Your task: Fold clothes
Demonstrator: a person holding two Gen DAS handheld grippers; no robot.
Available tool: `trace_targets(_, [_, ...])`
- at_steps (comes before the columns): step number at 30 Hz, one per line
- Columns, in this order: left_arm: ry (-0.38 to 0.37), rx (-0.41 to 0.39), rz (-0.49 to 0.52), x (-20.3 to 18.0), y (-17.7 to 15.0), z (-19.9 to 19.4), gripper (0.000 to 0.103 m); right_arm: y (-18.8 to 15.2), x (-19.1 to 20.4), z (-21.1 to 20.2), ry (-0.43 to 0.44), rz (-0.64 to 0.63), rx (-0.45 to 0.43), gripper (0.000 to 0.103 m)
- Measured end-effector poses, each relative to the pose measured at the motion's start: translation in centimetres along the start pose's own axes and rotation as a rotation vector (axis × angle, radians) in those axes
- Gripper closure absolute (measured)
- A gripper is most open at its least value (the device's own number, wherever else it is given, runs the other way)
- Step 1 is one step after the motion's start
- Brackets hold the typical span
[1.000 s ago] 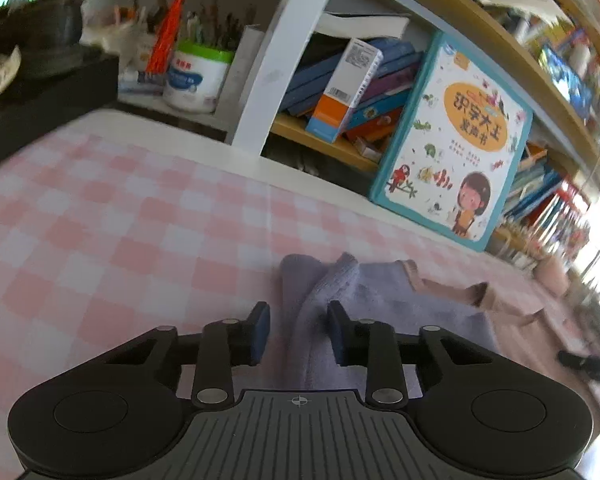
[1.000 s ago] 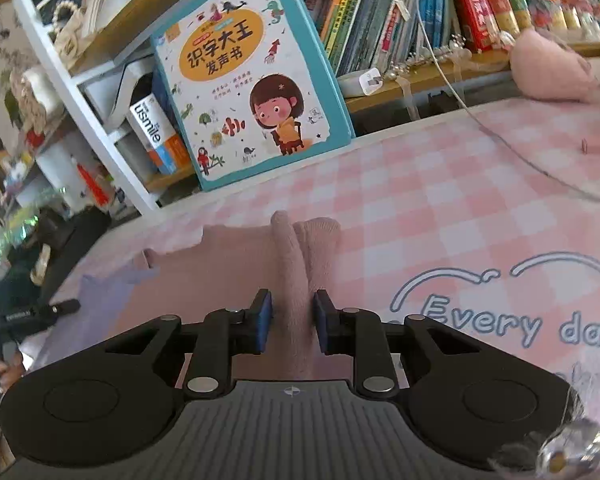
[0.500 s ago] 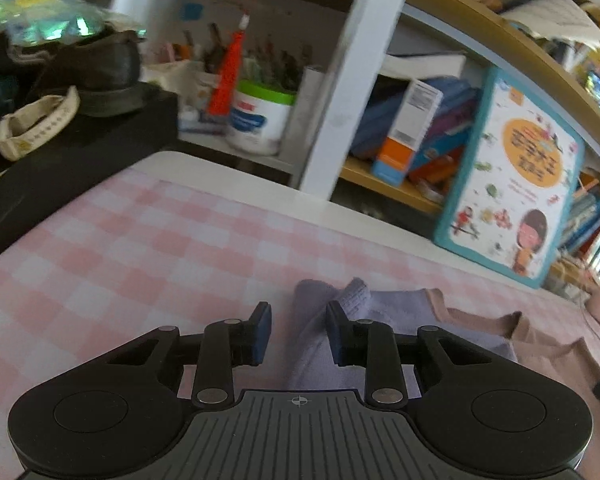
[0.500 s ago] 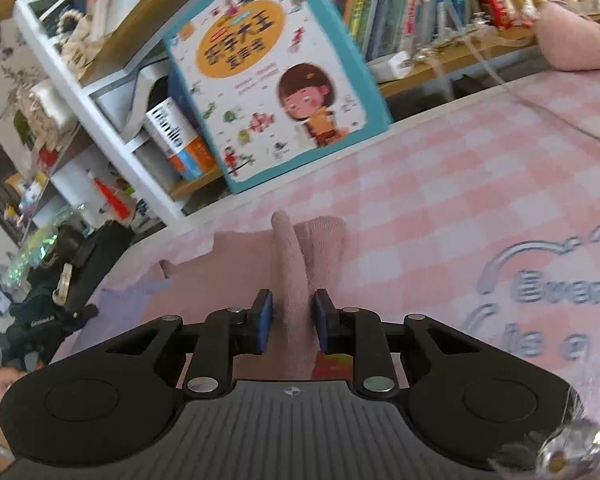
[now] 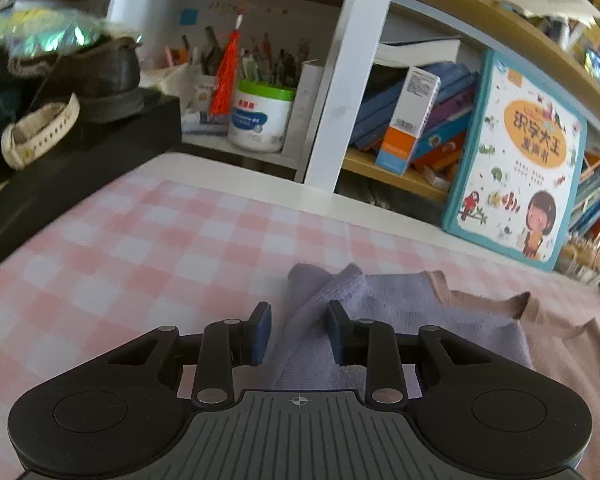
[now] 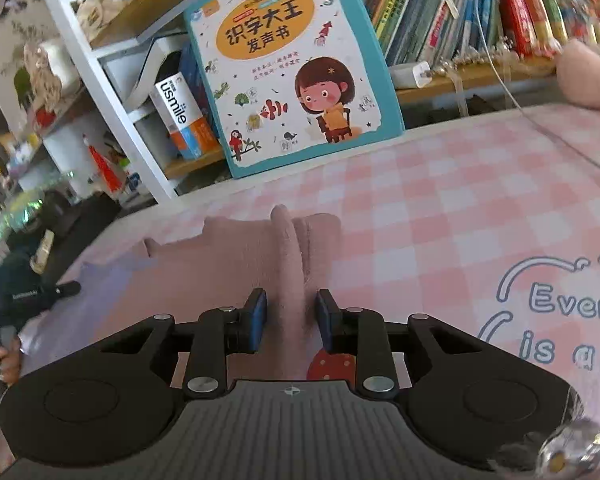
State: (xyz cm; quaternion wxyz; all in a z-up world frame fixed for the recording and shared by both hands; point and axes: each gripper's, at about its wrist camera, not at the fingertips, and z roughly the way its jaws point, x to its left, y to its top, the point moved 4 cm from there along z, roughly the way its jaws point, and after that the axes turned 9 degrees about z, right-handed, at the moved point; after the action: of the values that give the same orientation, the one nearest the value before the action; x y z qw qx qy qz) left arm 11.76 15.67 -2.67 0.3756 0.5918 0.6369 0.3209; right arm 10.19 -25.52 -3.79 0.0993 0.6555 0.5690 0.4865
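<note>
Sweater (image 5: pixel 420 312) lies flat on the checked tablecloth (image 5: pixel 140 248), near the middle of the table, w/ its lilac half to the left and its pink half (image 6: pixel 228 264) to the right.

Vs. one second ago: the left gripper (image 5: pixel 296 312) has turned to the left, so the black box (image 5: pixel 80 168) w/ a dark shoe on it now fills the left side of its view, and the picture book (image 5: pixel 516 160) sits further right. The right gripper (image 6: pixel 292 300) has slid a bit sideways; the book stands more central in its view. Both pinched folds are at the same place on the cloth.

Left gripper: narrow gap, a raised lilac fold stands btw. the pads; the right pad touches it, the left pad (image 5: pixel 260 332) shows a thin gap, so no firm pinch. Right gripper: its jaws are opening, a pink fold stands btw. them w/ a little space on each side.

Materials etc.: the sweater is a soft, fuzzy knit, the folds are rounded ridges. The tablecloth is smooth, pink-white squares. The pads are blue and flat, the fingers black hard plastic. The book is a stiff rectangle w/ a teal edge and leans on the wooden shelf (image 5: pixel 400 176).
</note>
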Motion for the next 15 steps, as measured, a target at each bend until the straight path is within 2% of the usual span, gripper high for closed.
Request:
trace_targets(7, [-0.001,0.004,-0.023,0.39,-0.08,0.07,0.068,-0.10,0.12,0.02,0.014,0.023,0.001,0.079])
trace_targets(15, [0.021,0.005,0.003,-0.04,0.01,0.10,0.067,0.01,-0.16,-0.06,0.015,0.025,0.002,0.078])
